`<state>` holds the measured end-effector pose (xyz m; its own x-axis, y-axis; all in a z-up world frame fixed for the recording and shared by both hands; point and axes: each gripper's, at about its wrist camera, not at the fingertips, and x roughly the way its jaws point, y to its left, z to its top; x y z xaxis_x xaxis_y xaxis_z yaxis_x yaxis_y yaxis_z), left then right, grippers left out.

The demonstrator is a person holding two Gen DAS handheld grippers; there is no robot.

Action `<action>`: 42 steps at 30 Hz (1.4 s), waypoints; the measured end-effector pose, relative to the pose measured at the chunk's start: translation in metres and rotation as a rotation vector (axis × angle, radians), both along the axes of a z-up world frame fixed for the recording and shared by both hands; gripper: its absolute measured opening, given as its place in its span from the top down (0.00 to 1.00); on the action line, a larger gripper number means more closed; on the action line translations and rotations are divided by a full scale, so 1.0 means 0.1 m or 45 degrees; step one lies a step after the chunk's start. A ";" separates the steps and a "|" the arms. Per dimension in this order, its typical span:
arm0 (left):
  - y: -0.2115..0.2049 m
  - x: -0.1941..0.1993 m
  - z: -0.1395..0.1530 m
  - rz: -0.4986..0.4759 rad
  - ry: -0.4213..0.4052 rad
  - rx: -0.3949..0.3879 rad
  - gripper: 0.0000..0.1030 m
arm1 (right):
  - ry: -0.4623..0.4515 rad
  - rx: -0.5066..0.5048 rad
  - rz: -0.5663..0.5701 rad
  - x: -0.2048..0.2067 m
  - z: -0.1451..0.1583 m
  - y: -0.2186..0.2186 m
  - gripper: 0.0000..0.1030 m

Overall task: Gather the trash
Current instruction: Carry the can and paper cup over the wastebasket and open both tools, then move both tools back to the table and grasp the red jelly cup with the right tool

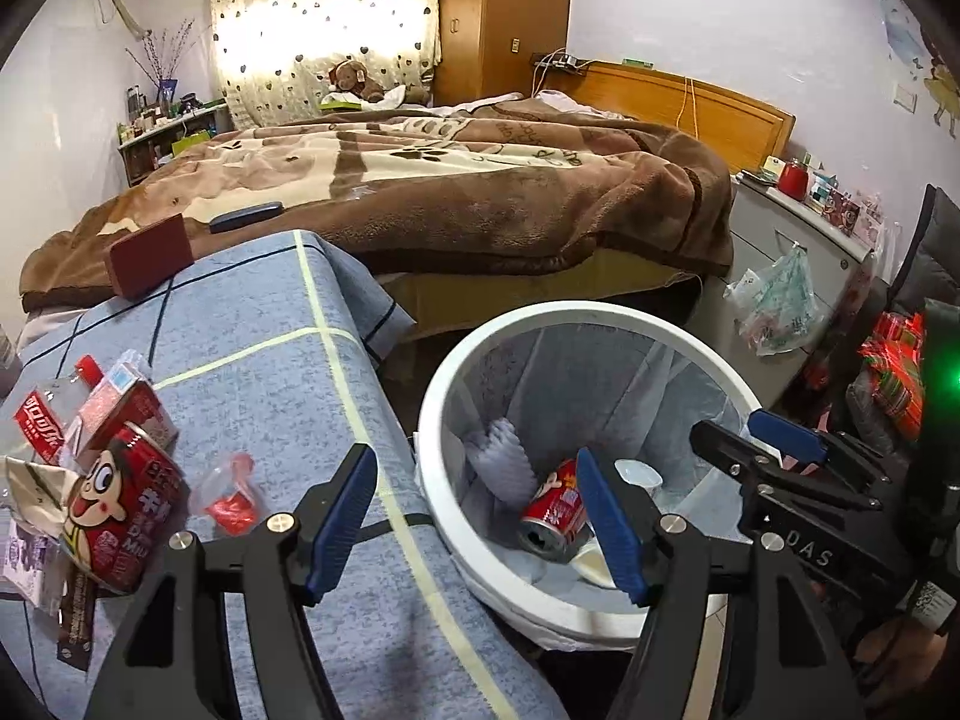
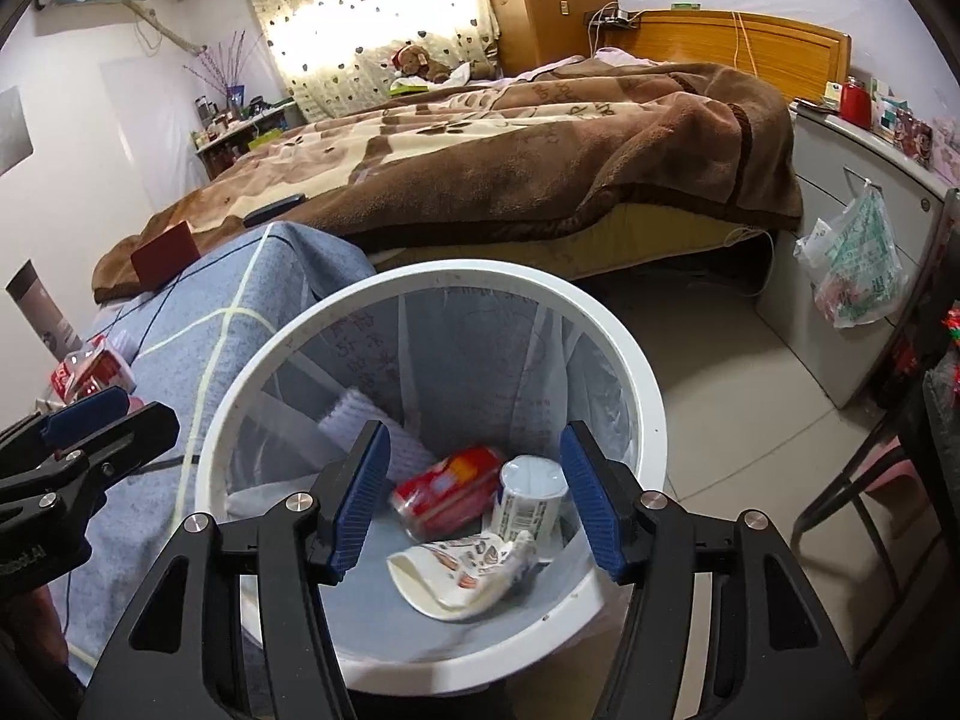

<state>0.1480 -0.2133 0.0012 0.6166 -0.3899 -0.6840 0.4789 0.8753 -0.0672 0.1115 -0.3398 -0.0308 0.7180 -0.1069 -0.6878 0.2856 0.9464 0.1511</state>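
A table covered in blue cloth carried a red can, crumpled wrappers and a dark red box; beside it, a white bin stood on the tiled floor.

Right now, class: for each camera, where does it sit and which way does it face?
Left wrist: on the left gripper, facing down over the table edge and bin; right gripper shows.
Right wrist: on the right gripper, open above the bin; left gripper shows.
Shared: bin, red can, bed.
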 end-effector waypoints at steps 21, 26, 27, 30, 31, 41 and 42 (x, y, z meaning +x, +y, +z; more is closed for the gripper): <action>0.97 -0.19 0.12 0.219 -0.059 -0.044 0.31 | -0.113 -0.018 0.152 -0.03 0.21 0.55 0.41; 1.32 -0.25 0.12 0.310 -0.075 -0.043 0.30 | -0.123 -0.022 0.220 0.02 0.21 0.74 0.41; 1.39 -0.25 0.12 0.325 -0.074 -0.042 0.30 | -0.122 -0.023 0.230 0.03 0.21 0.79 0.41; 1.59 -0.28 0.10 0.381 -0.088 -0.025 0.30 | -0.118 -0.020 0.267 0.06 0.19 0.92 0.41; 1.65 -0.28 0.10 0.396 -0.090 -0.024 0.30 | -0.116 -0.020 0.276 0.07 0.19 0.95 0.41; 2.31 -0.24 -0.01 0.550 -0.058 -0.009 0.28 | -0.088 -0.050 0.414 0.23 0.16 1.39 0.41; 2.37 -0.23 -0.03 0.562 -0.053 -0.002 0.28 | -0.077 -0.056 0.429 0.26 0.15 1.43 0.41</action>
